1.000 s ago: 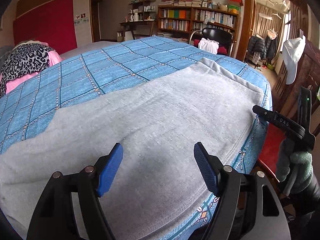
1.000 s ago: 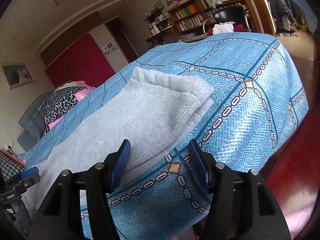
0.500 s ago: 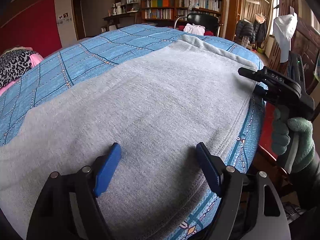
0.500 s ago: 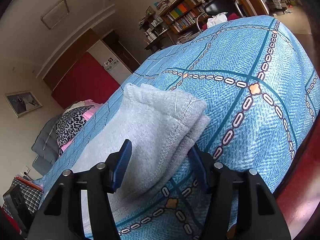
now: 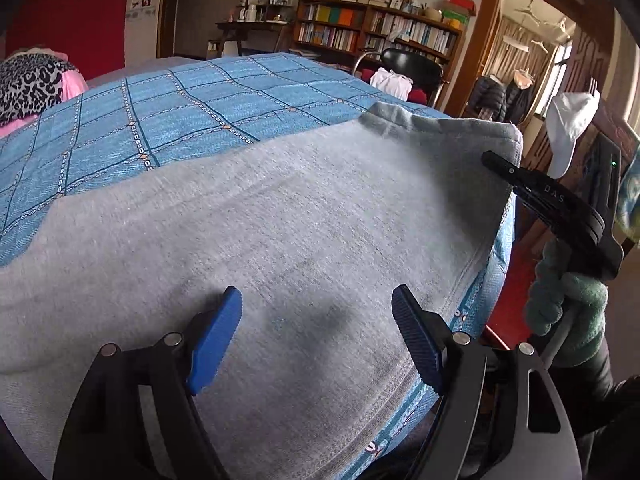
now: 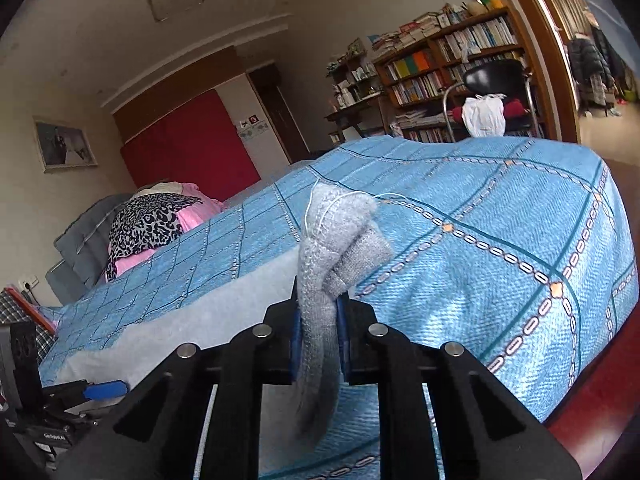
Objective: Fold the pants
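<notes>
Light grey pants (image 5: 304, 232) lie spread along the near edge of a bed with a blue patterned cover (image 5: 192, 96). My left gripper (image 5: 316, 336) is open, its blue pads just above the grey cloth, holding nothing. My right gripper (image 6: 318, 316) is shut on the pants' cuff end (image 6: 340, 236), which bunches up between its pads. In the left wrist view the right gripper (image 5: 496, 162) pinches the far right corner of the pants, held by a green-gloved hand (image 5: 568, 304).
A leopard-print and pink pile (image 5: 28, 84) lies at the bed's head. A bookshelf (image 5: 376, 32), a black chair (image 5: 412, 70) with white cloth, and a doorway stand behind. A white cap (image 5: 568, 128) hangs at the right. Red floor (image 6: 600, 420) lies beside the bed.
My right gripper has moved onto the cuff end and closed on it, lifting it slightly. My left gripper has stayed open over the pants, shifting a little closer.
</notes>
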The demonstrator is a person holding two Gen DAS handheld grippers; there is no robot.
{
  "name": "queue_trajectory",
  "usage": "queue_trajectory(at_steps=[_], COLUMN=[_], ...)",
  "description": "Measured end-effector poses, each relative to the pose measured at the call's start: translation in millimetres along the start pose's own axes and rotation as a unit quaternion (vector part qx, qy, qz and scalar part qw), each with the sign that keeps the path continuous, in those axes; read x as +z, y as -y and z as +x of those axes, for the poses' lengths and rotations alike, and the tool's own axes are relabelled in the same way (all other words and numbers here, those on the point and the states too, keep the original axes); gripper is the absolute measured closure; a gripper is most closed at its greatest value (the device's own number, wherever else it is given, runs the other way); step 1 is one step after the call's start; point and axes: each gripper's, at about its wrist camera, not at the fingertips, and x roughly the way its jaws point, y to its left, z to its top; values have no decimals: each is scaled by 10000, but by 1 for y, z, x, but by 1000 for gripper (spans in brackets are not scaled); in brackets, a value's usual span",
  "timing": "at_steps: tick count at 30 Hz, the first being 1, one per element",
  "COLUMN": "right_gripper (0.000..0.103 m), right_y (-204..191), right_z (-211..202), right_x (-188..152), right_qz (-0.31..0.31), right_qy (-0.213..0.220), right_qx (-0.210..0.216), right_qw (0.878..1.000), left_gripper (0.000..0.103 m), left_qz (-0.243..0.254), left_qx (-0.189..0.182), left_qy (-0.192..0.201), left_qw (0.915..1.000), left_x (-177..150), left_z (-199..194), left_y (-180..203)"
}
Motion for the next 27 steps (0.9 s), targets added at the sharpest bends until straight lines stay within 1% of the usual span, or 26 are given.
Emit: queue_trajectory(at_steps=[4, 10, 13, 14, 16, 18, 20, 24, 27], right_gripper=[89, 90, 90, 90, 90, 90, 90, 90, 90], right_y=[-41, -100, -125, -133, -150, -165, -175, -193, -199], right_z=[3, 9, 13, 14, 17, 20, 22, 23, 22], right_x=[5, 1, -7, -10, -19, -31, -42, -66, -77], right_qz=[-479, -1013, -1173, -1221, -1373, -1530, -1674, -1914, -2029], right_qy=[82, 57, -45, -93, -199, -316, -440, -681, -768], right_qx=[286, 781, 1034, 1110, 1230, 1349, 1464, 1622, 1672], right_qw=[9984, 9918, 9877, 9862, 9827, 9785, 9740, 9656, 9618], left_gripper=[26, 25, 25, 25, 24, 20, 19, 16, 14], left_qz=[-225, -481, -782, -899, -1170, -1445, -1643, -1850, -1934], left_qx=[-5, 125, 33, -43, -316, -662, -887, -1236, -1451], left_qy=[158, 440, 527, 538, 540, 495, 441, 356, 316], left_qw=[9996, 9978, 9955, 9945, 9912, 9860, 9814, 9743, 9698], left_x=[8, 16, 17, 17, 14, 11, 8, 5, 6], left_z=[-15, -36, -43, -45, -47, -48, -46, -41, -37], left_y=[-15, -39, -56, -62, -74, -84, -88, -90, -88])
